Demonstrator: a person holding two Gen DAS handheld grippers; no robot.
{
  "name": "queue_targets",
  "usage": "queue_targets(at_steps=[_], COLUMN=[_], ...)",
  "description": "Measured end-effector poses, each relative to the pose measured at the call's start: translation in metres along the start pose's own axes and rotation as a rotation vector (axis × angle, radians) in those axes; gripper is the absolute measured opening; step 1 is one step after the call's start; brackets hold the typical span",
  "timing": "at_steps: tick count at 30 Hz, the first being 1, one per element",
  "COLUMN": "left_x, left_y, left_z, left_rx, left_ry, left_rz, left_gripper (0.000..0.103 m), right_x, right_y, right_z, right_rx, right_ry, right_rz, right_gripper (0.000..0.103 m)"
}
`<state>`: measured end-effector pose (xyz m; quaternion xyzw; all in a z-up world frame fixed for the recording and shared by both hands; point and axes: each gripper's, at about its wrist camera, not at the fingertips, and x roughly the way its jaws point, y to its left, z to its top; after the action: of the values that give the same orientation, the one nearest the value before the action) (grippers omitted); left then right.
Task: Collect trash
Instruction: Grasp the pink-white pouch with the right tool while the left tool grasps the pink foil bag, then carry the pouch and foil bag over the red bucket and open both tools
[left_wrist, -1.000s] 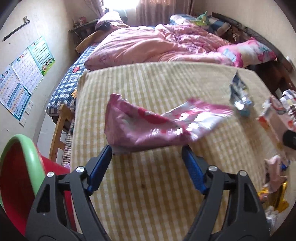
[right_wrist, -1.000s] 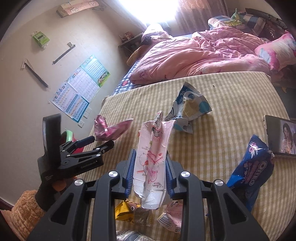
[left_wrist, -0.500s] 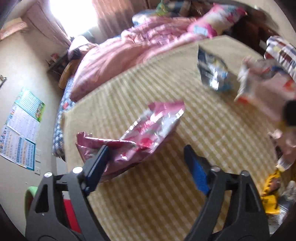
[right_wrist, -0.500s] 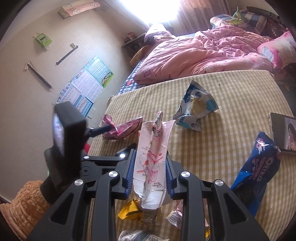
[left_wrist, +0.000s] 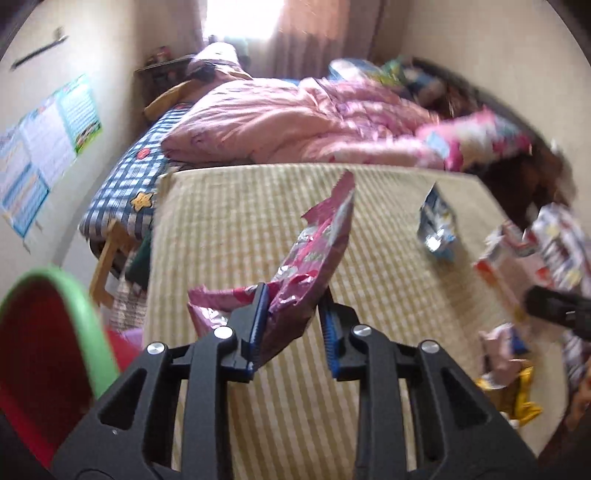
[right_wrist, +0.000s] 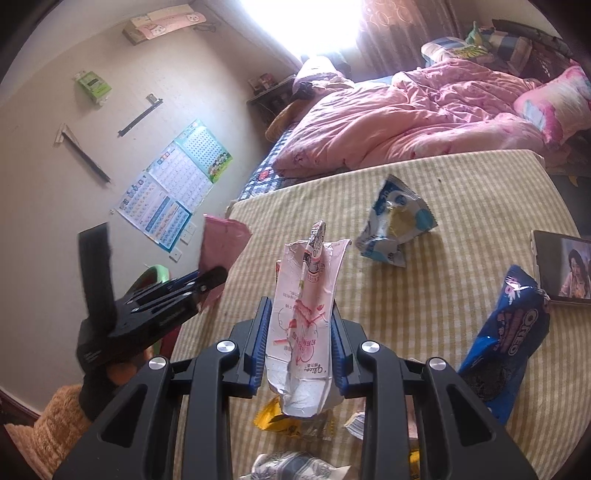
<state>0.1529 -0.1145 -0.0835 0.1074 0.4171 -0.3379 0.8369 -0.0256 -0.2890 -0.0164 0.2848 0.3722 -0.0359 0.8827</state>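
My left gripper (left_wrist: 291, 306) is shut on a crumpled pink foil wrapper (left_wrist: 317, 251), which hangs clear of the yellow striped tablecloth (left_wrist: 229, 221). The right wrist view shows that gripper (right_wrist: 207, 280) at the table's left edge with the pink wrapper (right_wrist: 221, 247) sticking up from it. My right gripper (right_wrist: 301, 321) is shut on a flattened pink-and-white drink carton (right_wrist: 306, 295) with a straw, held upright over the table. A red bin with a green rim (left_wrist: 55, 332) stands low at the left, beside the table.
A blue-and-white wrapper (right_wrist: 395, 225) lies mid-table, a blue Oreo pack (right_wrist: 509, 332) and a phone (right_wrist: 561, 266) at the right. Yellow and other small wrappers (right_wrist: 273, 417) lie near the front edge. A bed with a pink quilt (right_wrist: 406, 122) stands behind.
The left gripper's jaws have shut on the pink wrapper and lifted it off the tablecloth, so it now stands on end. The right gripper has stayed put with its carton.
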Motion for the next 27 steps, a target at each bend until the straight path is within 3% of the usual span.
queue_targets(at_steps=[6,11,27], left_x=[-0.05,-0.084,-0.135], left_y=[0.017,0.032,0.054], left_z=[-0.021,-0.041,-0.067], left_rx=[-0.162,-0.25,-0.34], left_ry=[-0.076,-0.123,-0.213], left_rz=[-0.011,0.028,0.121], left_gripper=[0.026,0.026,0.026], right_x=[0.001,0.005,0.019], right_y=[0.027,0.05,0.092], right_z=[-0.003,-0.007,-0.017], right_rx=[-0.067,-0.125,-0.239], right_ry=[-0.004,0.005,0.042], right_rz=[0.03,0.049,0.12], right_gripper=[0.029,0.029,0.029])
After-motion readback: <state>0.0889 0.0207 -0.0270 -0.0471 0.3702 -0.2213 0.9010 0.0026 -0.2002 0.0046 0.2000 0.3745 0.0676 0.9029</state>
